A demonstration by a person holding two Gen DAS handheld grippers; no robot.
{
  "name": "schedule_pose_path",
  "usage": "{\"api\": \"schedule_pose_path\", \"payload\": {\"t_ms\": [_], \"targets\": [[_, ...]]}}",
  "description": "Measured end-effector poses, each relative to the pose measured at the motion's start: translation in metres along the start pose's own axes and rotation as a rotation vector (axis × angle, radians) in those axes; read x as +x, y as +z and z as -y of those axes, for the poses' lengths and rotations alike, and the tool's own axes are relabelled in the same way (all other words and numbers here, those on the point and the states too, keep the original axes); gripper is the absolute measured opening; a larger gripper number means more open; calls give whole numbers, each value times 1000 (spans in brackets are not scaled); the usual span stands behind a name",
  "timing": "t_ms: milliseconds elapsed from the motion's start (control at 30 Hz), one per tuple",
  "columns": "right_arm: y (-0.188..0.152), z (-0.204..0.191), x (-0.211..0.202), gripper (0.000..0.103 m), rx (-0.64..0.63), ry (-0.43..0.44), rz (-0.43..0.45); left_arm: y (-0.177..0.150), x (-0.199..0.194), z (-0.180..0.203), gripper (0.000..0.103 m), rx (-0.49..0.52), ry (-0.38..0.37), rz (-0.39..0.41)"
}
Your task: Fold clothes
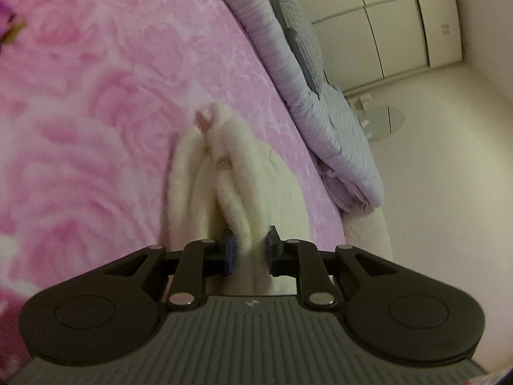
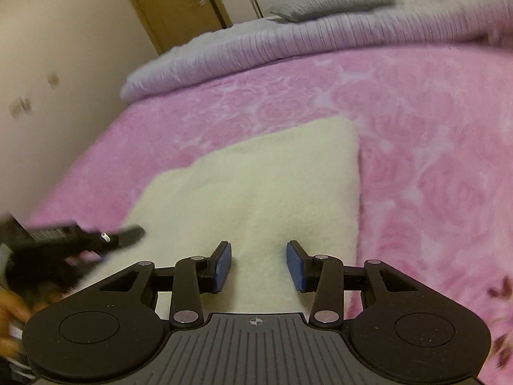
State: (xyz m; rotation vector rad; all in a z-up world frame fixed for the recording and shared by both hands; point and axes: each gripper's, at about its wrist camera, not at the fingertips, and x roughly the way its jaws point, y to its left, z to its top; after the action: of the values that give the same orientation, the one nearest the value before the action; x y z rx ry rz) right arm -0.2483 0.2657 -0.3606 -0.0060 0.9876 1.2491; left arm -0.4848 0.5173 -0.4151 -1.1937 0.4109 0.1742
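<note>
A cream fluffy garment (image 1: 224,173) lies on the pink rose-patterned blanket (image 1: 96,96). My left gripper (image 1: 250,247) is shut on a bunched fold of it, and the cloth trails away from the blue pads with a small pink loop at its far tip. In the right wrist view the same garment (image 2: 256,176) lies in a flat folded panel. My right gripper (image 2: 259,260) hovers open over its near edge, with nothing pinched between the pads. The left gripper (image 2: 80,237) shows as a blurred black shape at the garment's left side, with a hand below it.
A lilac ribbed quilt (image 2: 288,51) is bunched along the far side of the bed, with a grey pillow (image 2: 327,0) on it. The bed's edge (image 1: 340,218) drops to a pale floor with a round shiny disc (image 1: 384,122). White wardrobe doors (image 1: 400,16) stand beyond.
</note>
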Motion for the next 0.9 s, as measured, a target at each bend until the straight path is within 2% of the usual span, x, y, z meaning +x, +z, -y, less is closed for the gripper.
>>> {"api": "schedule_pose_path", "payload": {"t_ms": [100,200,300,400,533,667,800,900], "targets": [[18,38,-18,43,217,99,5,2,-3,1,14,27,3,-10],[21,61,-24,42,257,27,19,5,-5,2,13,52,4,-16],[11,65,-14,42,250,22,-26,12,-1,7,12,116,10,-10],[6,47,-9,43,197,27,-28,12,-14,9,12,142,7,22],[6,30,-5,43,110,28,-26,8,-20,-5,12,125,44,33],[4,22,1,43,23,-10,-39,3,-14,-18,14,69,24,41],[14,24,-1,43,0,5,-71,14,-13,-13,16,55,27,8],[24,30,-6,43,-3,22,-61,31,-7,-8,22,64,50,-14]]}}
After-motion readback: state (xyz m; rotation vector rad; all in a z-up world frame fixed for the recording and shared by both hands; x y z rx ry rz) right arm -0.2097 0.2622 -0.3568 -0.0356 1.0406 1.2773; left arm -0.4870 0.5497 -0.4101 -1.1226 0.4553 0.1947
